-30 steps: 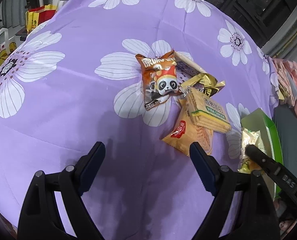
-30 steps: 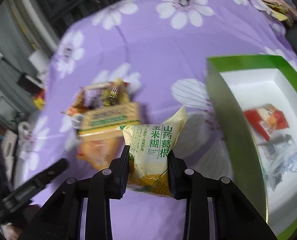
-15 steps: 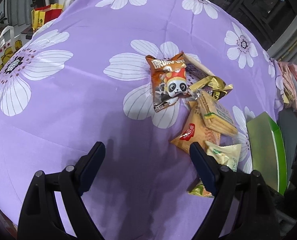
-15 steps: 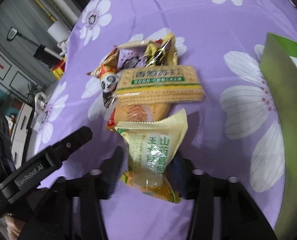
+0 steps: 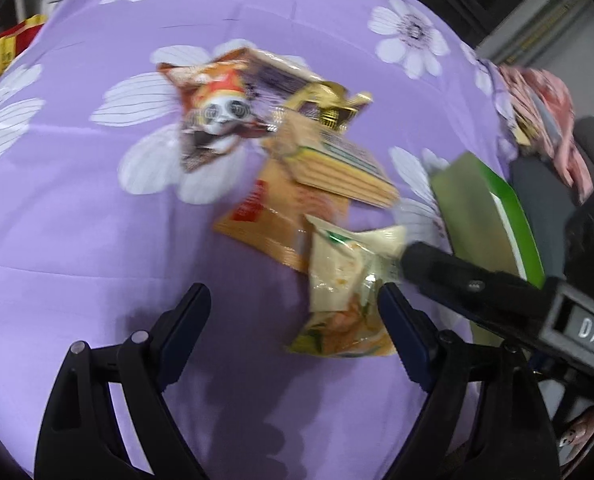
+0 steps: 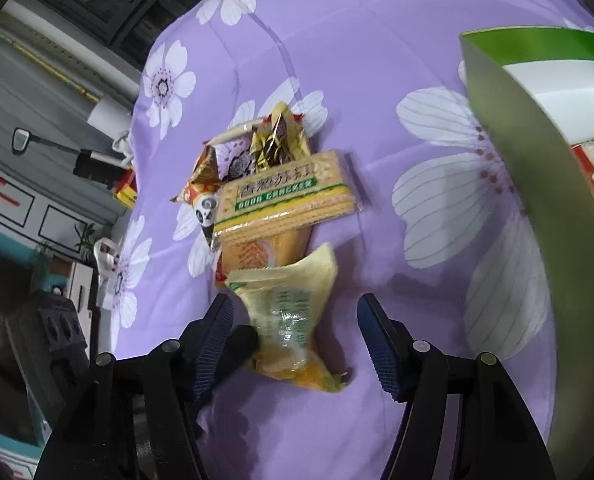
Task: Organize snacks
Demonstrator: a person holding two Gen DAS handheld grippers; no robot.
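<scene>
Left wrist view: the left tongs are seen spread wide, empty, over the purple flowered counter. A snack pile is shown at 12 o'clock; a yellow-green packet lies at 1 o'clock, just beside the right-hand finger. Right wrist view: the right tongs, whose jaws have just been opening, are seen released, the packet lying loose between them. The cracker pack sits at 12 o'clock; the green box at 3 o'clock.

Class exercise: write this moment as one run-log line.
left gripper: open, empty | right gripper: jaws just opened, yellow pouch between, unpinched | green box: nearby
</scene>
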